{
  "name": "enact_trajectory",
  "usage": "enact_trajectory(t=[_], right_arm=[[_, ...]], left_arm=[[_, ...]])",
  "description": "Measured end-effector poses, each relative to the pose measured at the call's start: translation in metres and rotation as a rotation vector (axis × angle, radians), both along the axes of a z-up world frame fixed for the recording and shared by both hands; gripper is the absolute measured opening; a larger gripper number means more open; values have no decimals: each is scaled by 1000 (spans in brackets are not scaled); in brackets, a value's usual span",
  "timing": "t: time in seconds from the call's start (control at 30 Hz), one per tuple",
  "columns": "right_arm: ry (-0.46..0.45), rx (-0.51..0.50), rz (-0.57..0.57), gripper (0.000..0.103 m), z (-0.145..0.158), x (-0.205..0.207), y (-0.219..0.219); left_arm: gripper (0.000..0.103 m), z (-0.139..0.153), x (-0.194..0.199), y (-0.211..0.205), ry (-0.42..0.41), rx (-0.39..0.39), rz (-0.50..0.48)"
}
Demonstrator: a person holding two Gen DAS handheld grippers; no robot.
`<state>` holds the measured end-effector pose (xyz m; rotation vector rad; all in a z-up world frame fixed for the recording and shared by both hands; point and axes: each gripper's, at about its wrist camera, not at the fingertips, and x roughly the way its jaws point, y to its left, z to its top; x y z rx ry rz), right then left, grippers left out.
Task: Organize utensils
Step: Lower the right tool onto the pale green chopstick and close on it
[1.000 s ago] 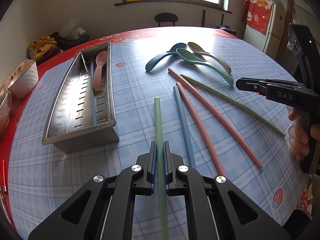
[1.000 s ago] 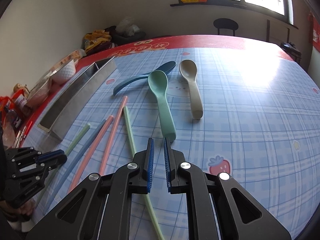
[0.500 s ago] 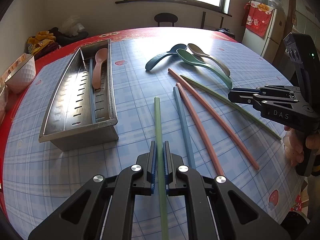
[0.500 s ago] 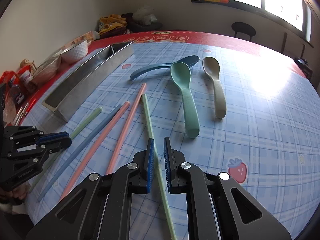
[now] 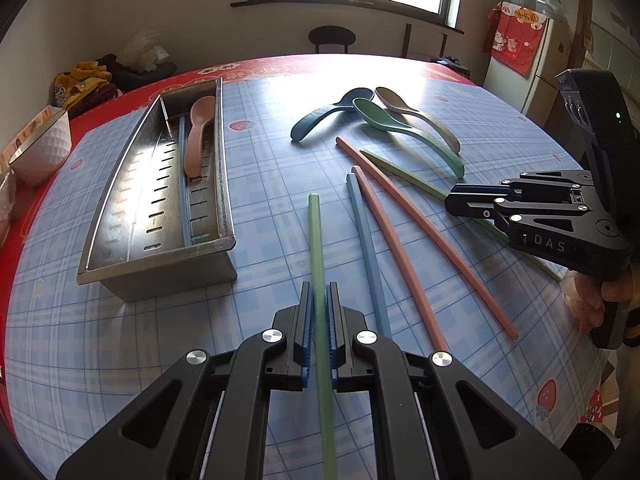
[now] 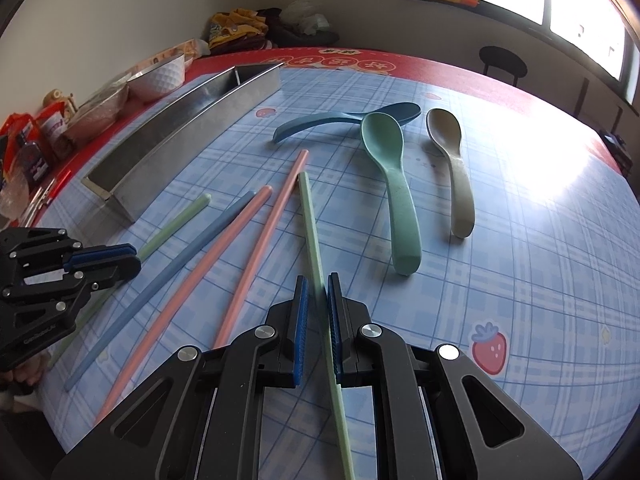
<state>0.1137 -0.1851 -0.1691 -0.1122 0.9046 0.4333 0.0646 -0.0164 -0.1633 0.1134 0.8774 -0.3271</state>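
Pinching one pale green chopstick (image 5: 318,256), your left gripper (image 5: 319,312) readies it for the slotted steel tray (image 5: 120,216) far left. Your right gripper (image 6: 318,300), its jaws nearly together, straddles the matching green chopstick (image 6: 310,216), likely pairing them. "DAS" marks the right gripper's body.

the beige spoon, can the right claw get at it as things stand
Probably not right away. The right claw is shut around a pale green chopstick. The path to the beige spoon looks free, with only bare tablecloth beside it.
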Motion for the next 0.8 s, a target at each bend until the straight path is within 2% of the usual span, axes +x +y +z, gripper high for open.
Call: enact_trajectory(t=[0.5, 0.67, 0.8], right_arm=[[-9, 7, -21, 6, 2, 1, -4], [-52, 89, -40, 6, 11, -4, -18], [-52, 157, -74, 6, 13, -2, -33]], left_arm=[[7, 0, 0, -1, -3, 8, 0], [7, 0, -1, -2, -5, 15, 0], [7, 0, -1, -3, -8, 25, 0]])
